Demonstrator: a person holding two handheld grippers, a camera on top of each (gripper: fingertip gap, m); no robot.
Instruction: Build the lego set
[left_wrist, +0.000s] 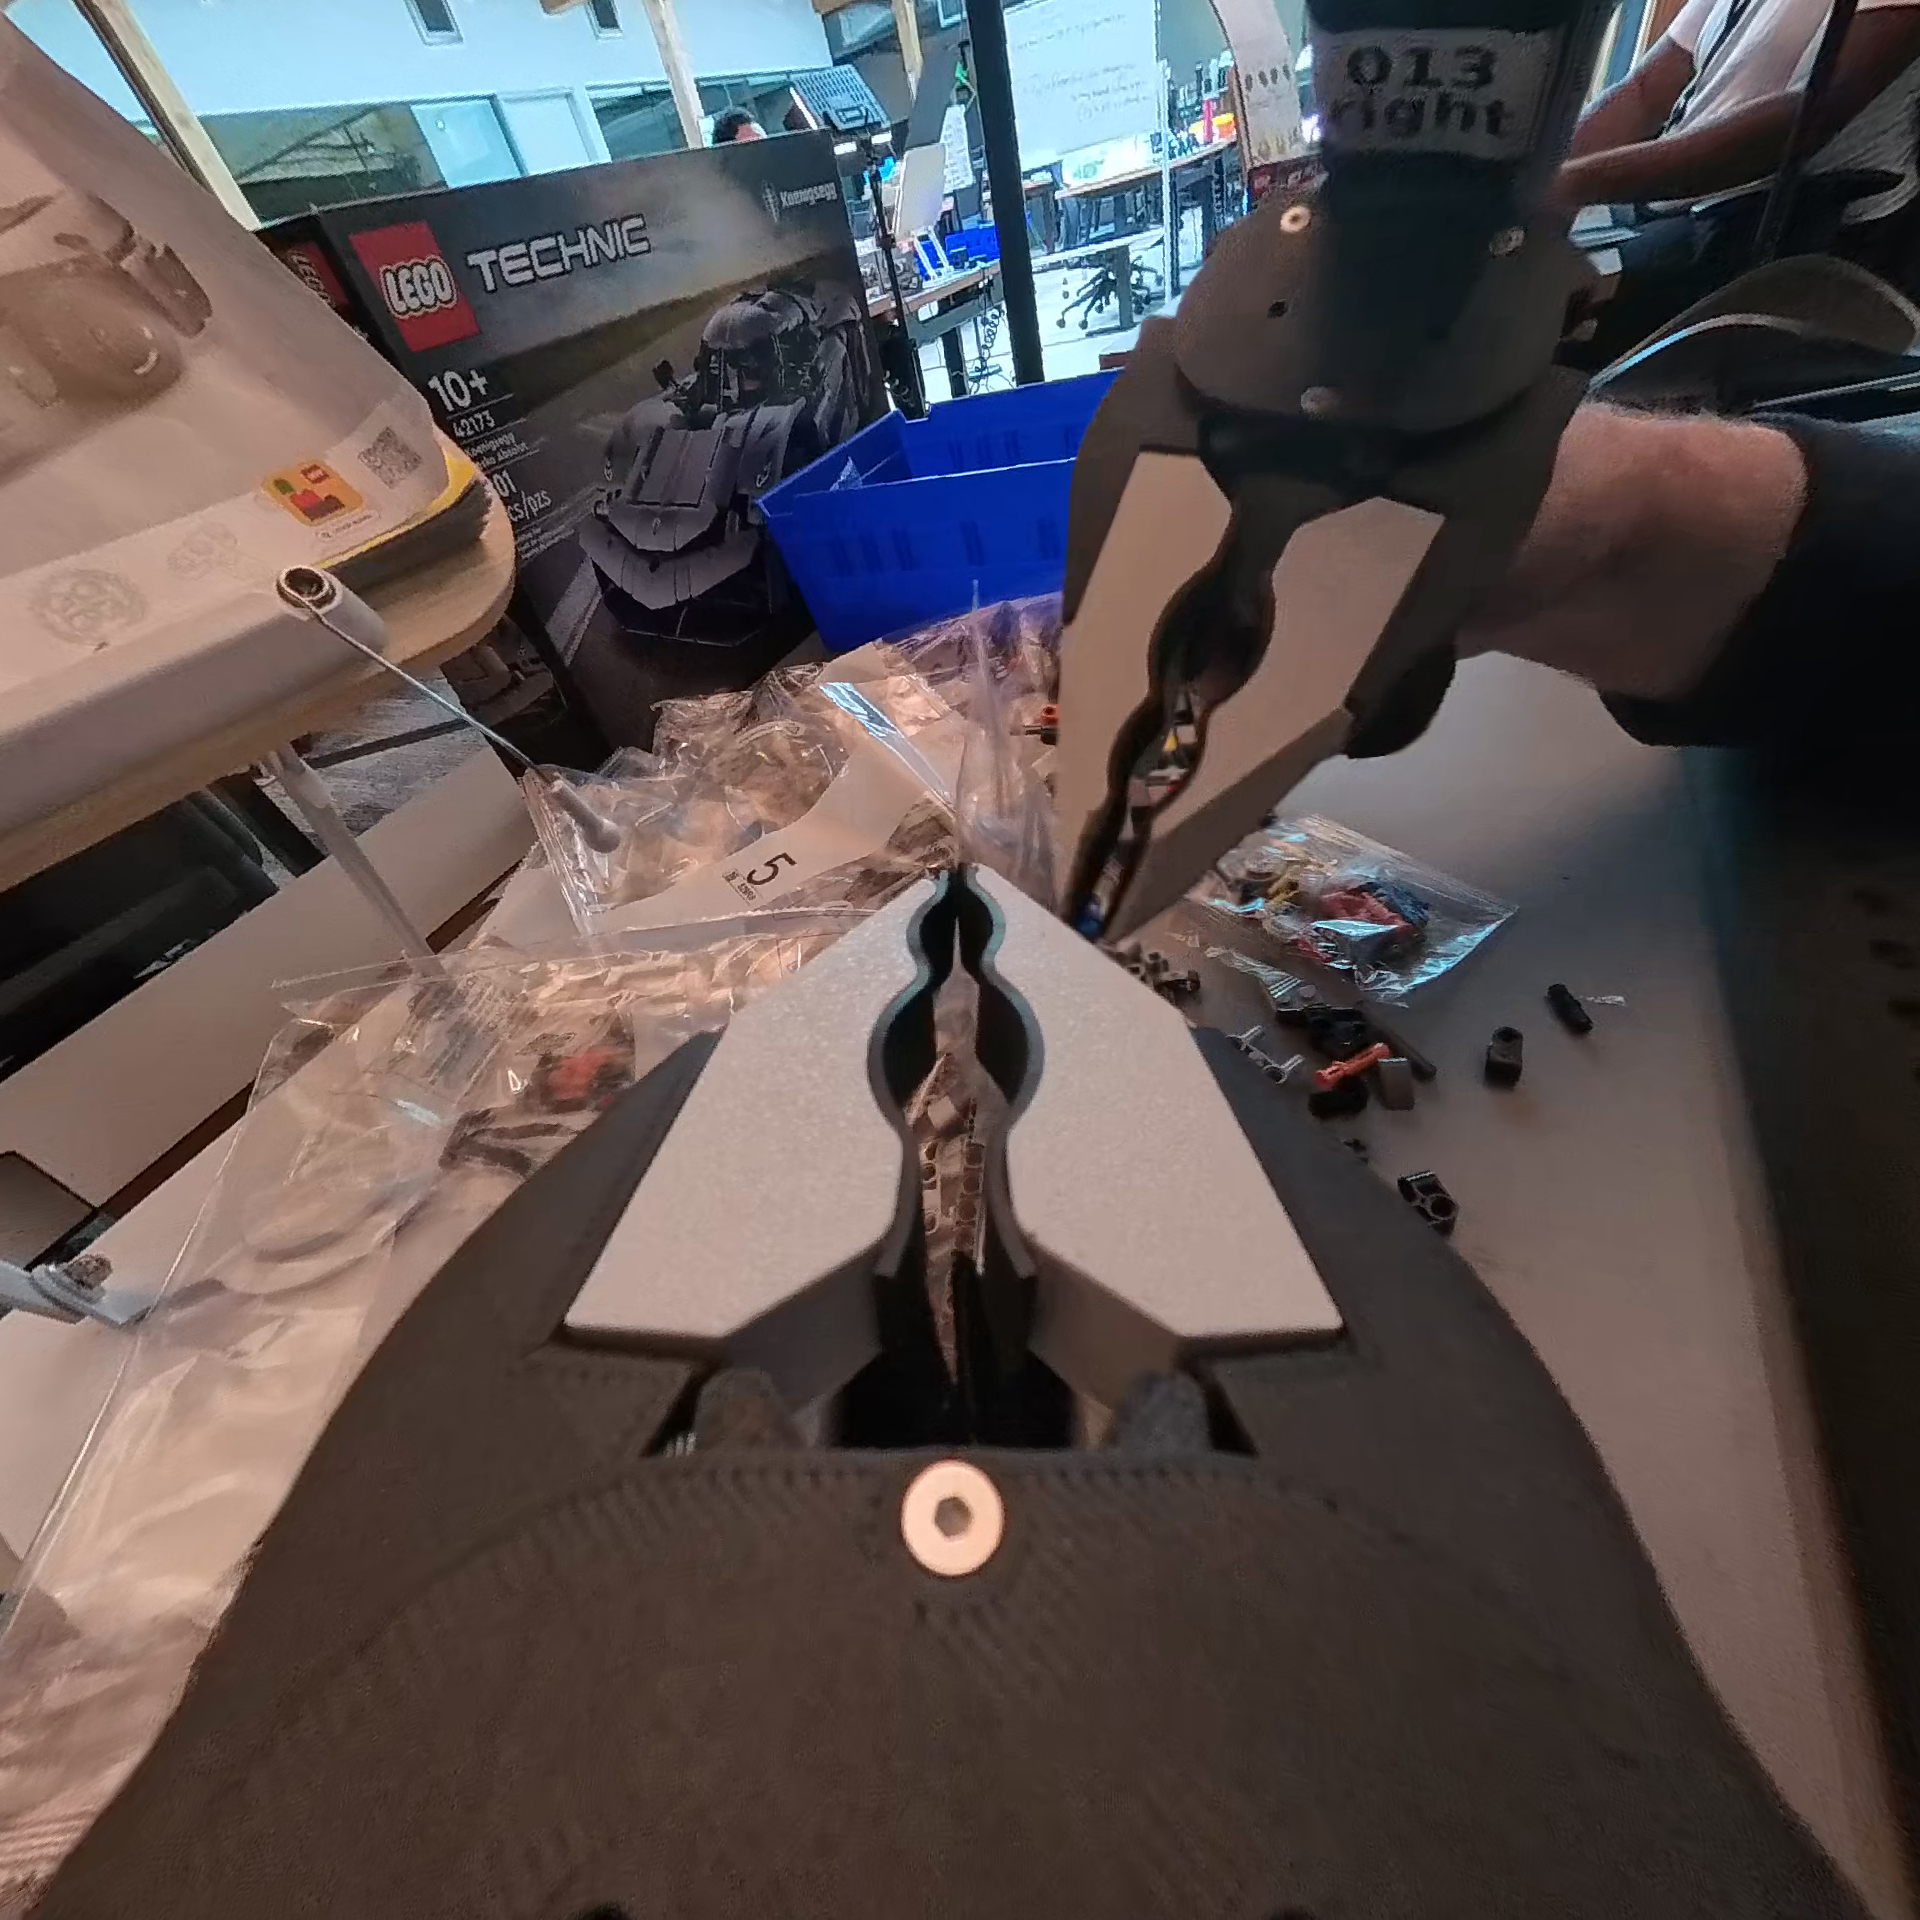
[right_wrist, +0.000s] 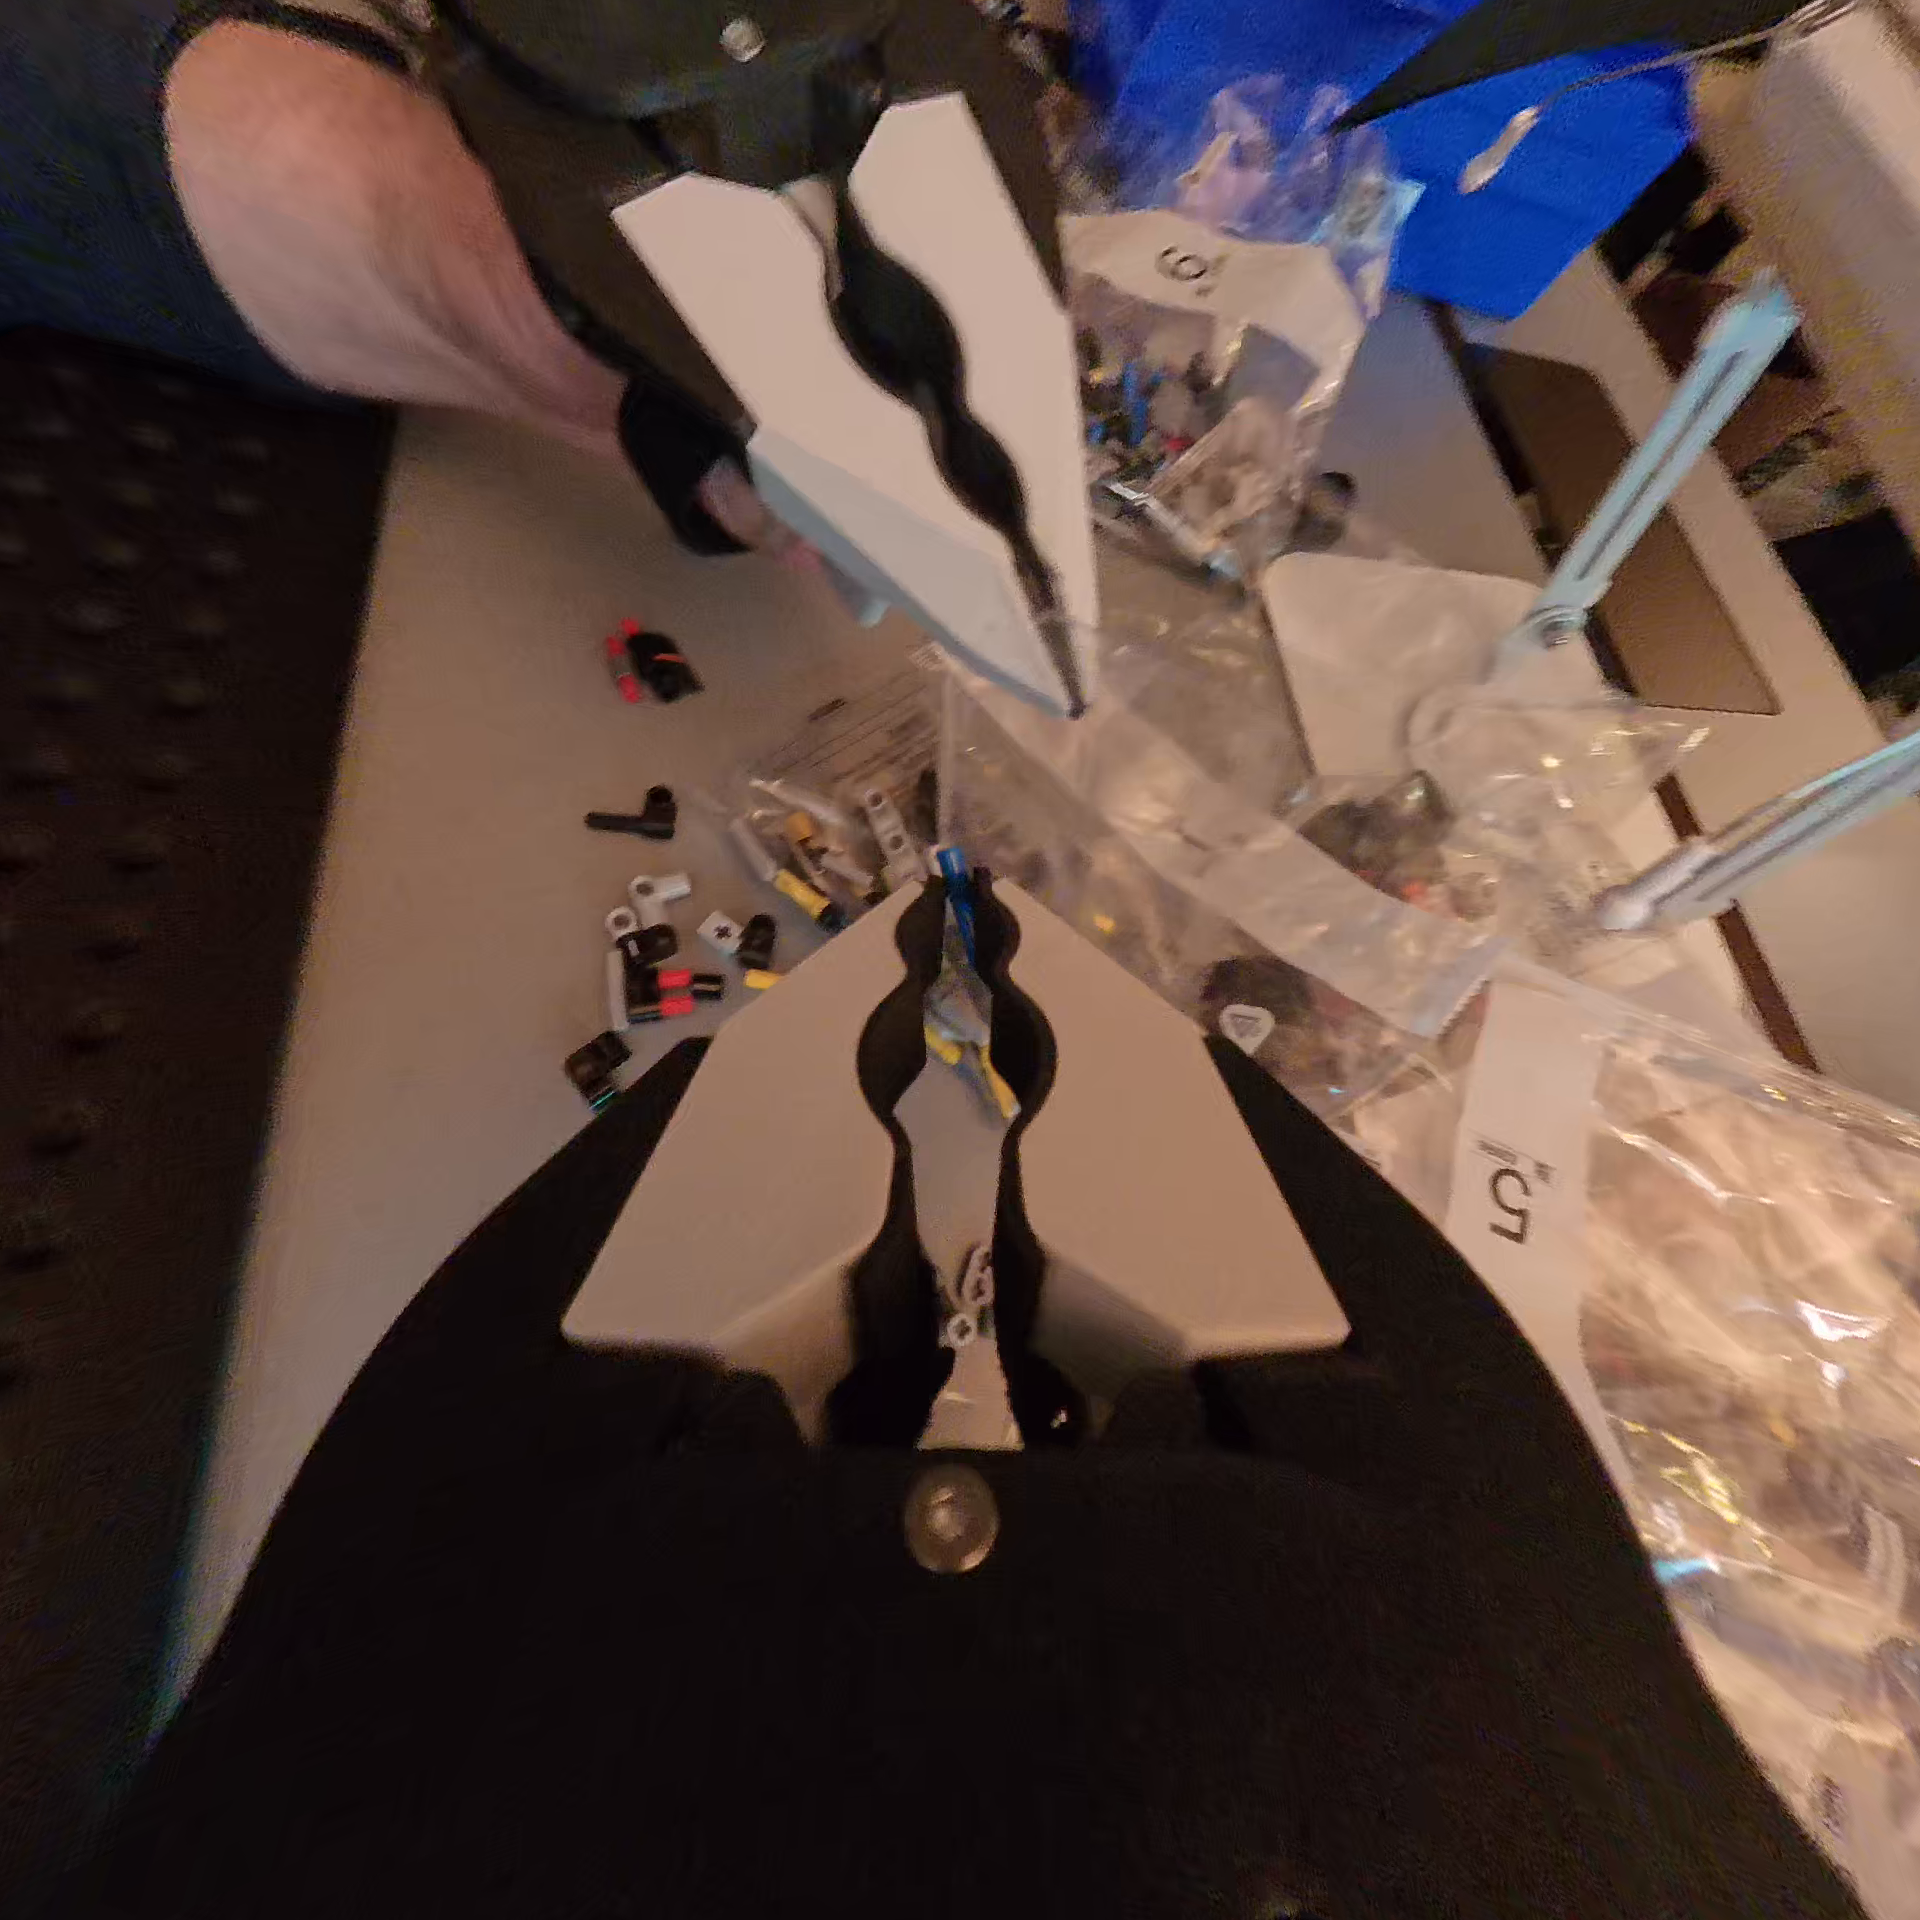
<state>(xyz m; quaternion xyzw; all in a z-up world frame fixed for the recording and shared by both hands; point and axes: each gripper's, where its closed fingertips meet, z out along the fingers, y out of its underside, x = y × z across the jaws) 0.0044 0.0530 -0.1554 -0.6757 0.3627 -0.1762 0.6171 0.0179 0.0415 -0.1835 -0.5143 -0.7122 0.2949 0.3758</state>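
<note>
Your left gripper (left_wrist: 961, 878) is nearest, its fingers pressed together on the clear plastic of a parts bag (left_wrist: 790, 831); in the right wrist view its tips (right_wrist: 1060, 665) pinch the bag's top edge. Your right gripper (right_wrist: 951, 883) is closed on a small blue piece (right_wrist: 951, 878) right at its tips, with bag plastic caught there too; from the left wrist view it (left_wrist: 1101, 914) comes down steeply just beside your left tips.

Under both lies the grey table (left_wrist: 1558, 1299). Loose pieces (left_wrist: 1361, 1060), black, grey, red and yellow, are scattered on it by your right gripper. A smaller bag (left_wrist: 1351, 904) of coloured parts lies just past them. More clear bags (left_wrist: 395, 1070) are heaped to the left, near two thin grey rods (left_wrist: 343, 831).

Farther back stand the set's box (left_wrist: 623, 436) and a blue bin (left_wrist: 935, 488). An instruction booklet (left_wrist: 156, 416) rests on a raised shelf at far left.
</note>
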